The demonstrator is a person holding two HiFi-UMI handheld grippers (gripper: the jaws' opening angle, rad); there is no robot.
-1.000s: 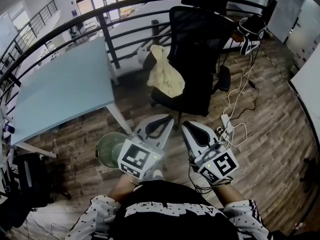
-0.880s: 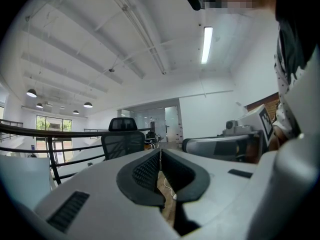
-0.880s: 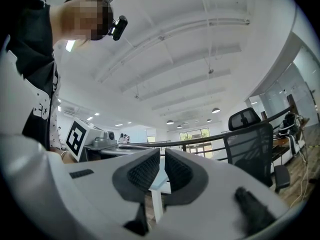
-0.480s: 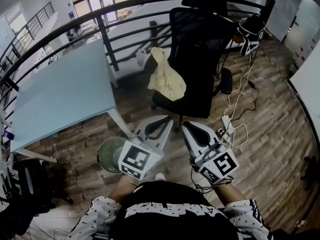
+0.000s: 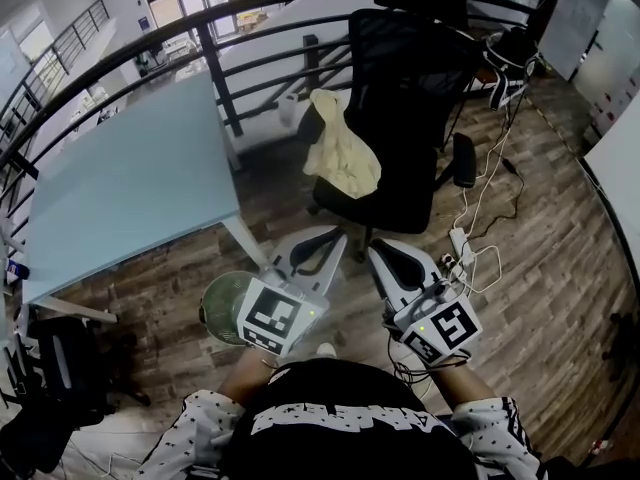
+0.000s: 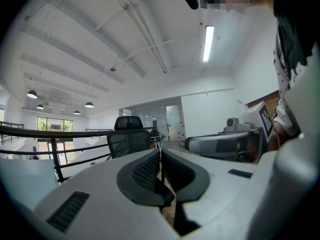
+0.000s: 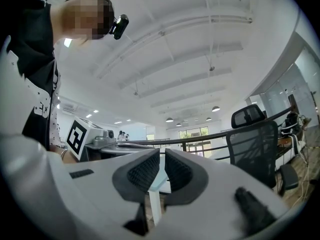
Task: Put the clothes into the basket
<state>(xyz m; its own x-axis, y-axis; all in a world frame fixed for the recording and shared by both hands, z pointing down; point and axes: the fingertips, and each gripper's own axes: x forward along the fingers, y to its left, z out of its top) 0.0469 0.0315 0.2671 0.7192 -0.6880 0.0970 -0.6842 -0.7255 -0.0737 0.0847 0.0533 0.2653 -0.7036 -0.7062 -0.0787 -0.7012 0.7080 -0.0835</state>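
Nearest me are two hand-held grippers, white plastic shells with ribbed black pads. The left gripper [image 5: 322, 243] has its jaws pressed together on nothing, and the right gripper [image 5: 385, 258] is likewise closed and empty. Each carries one marker cube.

Just beside the left gripper, partly under its cube, stands one round green basket [image 5: 212, 298] with nothing in it, on the wood-plank floor.

Ahead stands one black mesh-backed office chair [image 5: 410, 98]. One pale yellow garment [image 5: 343, 153] lies crumpled over its seat edge, well apart from the basket.

One pale blue table [image 5: 120, 188] stands to the left, and a curved black railing [image 5: 220, 68] runs behind.

Compared with a second ago, the chair and garment sit slightly further right in the head view, and both jaws stay closed.
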